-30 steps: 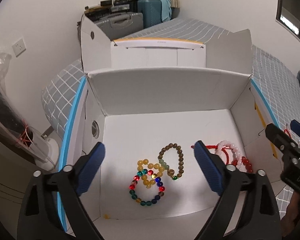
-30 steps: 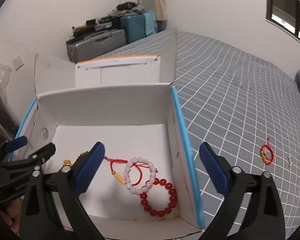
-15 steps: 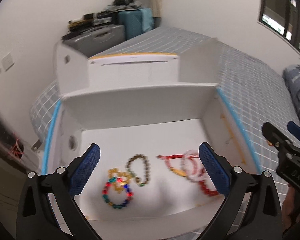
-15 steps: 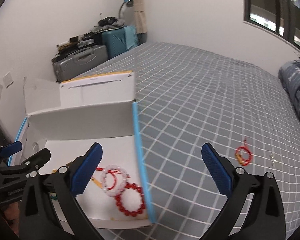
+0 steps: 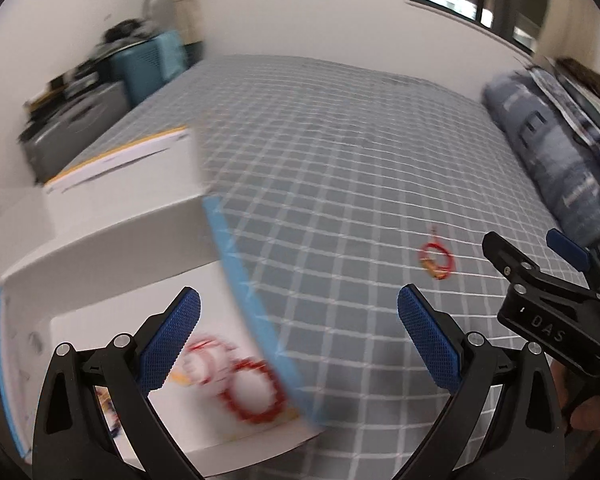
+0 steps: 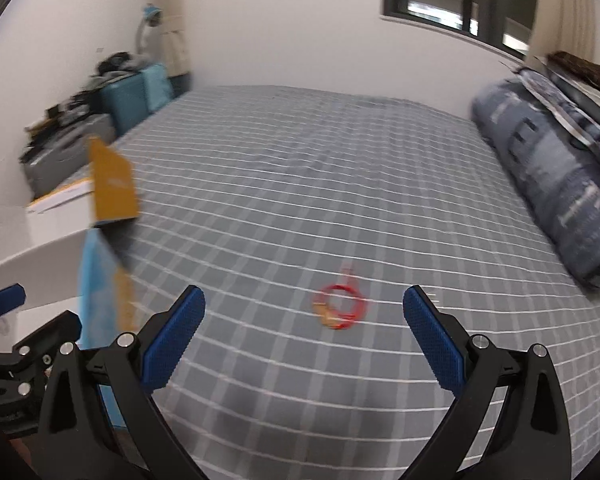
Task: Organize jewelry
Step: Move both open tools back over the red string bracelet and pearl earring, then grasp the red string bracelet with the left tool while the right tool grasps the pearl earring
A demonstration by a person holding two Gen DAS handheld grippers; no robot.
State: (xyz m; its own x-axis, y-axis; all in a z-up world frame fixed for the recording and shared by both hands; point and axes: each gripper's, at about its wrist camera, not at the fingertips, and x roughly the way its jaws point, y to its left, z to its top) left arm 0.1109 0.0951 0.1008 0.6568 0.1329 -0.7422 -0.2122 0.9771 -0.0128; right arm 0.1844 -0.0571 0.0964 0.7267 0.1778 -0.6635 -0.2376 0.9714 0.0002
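Observation:
A red cord bracelet with a gold charm (image 6: pixel 339 307) lies on the grey checked bed; it also shows in the left wrist view (image 5: pixel 437 260). My right gripper (image 6: pixel 304 340) is open and empty, with the bracelet just ahead, between its fingers. My left gripper (image 5: pixel 299 338) is open and empty over the right wall of the white box (image 5: pixel 112 236). Blurred red (image 5: pixel 250 396) and pale bead bracelets (image 5: pixel 198 362) lie inside the box. The right gripper shows at the right of the left wrist view (image 5: pixel 540 280).
The grey checked bedspread (image 6: pixel 340 184) spreads ahead. A rolled blue duvet (image 6: pixel 552 184) lies along the right side. Suitcases (image 6: pixel 112 108) stand against the far left wall. The box's orange-edged flap (image 6: pixel 112 184) stands at the left.
Both grippers have swung right, away from the box's inside and toward the bed. The red cord bracelet now sits in front of the right gripper. Both stay open.

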